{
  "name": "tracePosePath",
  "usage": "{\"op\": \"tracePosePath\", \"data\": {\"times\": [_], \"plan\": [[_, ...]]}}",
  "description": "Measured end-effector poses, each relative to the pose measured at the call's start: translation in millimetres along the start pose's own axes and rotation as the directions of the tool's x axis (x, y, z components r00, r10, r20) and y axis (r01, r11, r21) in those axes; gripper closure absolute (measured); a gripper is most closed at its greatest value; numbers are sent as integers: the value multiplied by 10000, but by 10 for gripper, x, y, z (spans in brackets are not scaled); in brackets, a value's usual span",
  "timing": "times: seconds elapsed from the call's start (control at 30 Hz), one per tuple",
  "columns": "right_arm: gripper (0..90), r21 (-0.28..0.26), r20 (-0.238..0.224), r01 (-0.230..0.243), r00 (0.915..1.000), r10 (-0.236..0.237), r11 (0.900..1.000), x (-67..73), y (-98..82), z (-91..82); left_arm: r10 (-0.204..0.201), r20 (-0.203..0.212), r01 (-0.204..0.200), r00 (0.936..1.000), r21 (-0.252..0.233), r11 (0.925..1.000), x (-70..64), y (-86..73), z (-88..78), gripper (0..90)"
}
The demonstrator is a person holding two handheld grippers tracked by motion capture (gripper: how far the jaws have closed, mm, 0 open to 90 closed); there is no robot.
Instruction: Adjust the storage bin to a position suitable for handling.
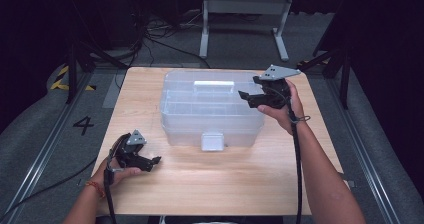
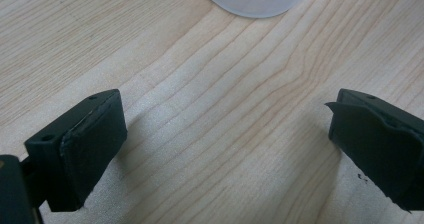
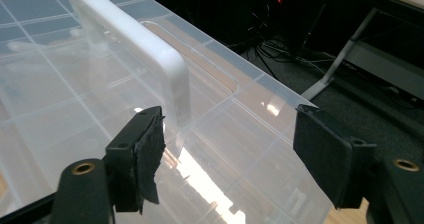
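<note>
High view is showing the wooden table (image 1: 210, 184) carrying a clear plastic storage box (image 1: 210, 114) at its middle. I'm holding the right gripper (image 1: 250, 98) over the box's right end beside its white handle (image 3: 145, 44), jaws spread, gripping nothing. Left gripper (image 1: 152, 161) is idling near-left, jaws likewise released.

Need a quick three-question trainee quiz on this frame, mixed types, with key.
1. True or false: the right gripper clamps the white handle of the clear plastic storage box.
2. The left gripper is over: A) the light wooden table, B) the box lid, C) the floor.
3. Which part of the box faces the person at its front edge?

Key: 1 false, jaws open beside the handle. 2 A. 3 The white latch.
</note>
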State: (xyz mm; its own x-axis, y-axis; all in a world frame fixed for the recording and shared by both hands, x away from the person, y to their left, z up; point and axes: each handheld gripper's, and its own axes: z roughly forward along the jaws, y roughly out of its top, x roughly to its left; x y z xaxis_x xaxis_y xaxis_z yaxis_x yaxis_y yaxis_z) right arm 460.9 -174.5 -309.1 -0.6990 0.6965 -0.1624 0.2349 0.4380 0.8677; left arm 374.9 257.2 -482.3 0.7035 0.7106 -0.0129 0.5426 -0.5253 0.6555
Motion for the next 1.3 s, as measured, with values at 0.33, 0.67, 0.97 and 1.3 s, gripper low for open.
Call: {"op": "tracePosePath", "data": {"times": [0.33, 0.67, 0.97, 1.3], "plan": [[346, 330, -231, 316, 9993, -308, 9990, 67, 96, 142, 7, 16, -7, 10000, -1, 10000, 1, 0, 1, 25], [401, 584, -376, 469, 9983, -447, 9972, 90, 176, 240, 11, 11, -11, 10000, 0, 10000, 1, 0, 1, 25], [494, 853, -481, 890, 9952, -851, 9924, 122, 261, 321, 2, 13, -2, 10000, 6, 10000, 0, 0, 0, 25], [652, 1049, -867, 1112, 9910, -1023, 9882, 152, 270, 400, 106, 110, -105, 9999, -162, 9998, -11, -10, -11, 66]]}}
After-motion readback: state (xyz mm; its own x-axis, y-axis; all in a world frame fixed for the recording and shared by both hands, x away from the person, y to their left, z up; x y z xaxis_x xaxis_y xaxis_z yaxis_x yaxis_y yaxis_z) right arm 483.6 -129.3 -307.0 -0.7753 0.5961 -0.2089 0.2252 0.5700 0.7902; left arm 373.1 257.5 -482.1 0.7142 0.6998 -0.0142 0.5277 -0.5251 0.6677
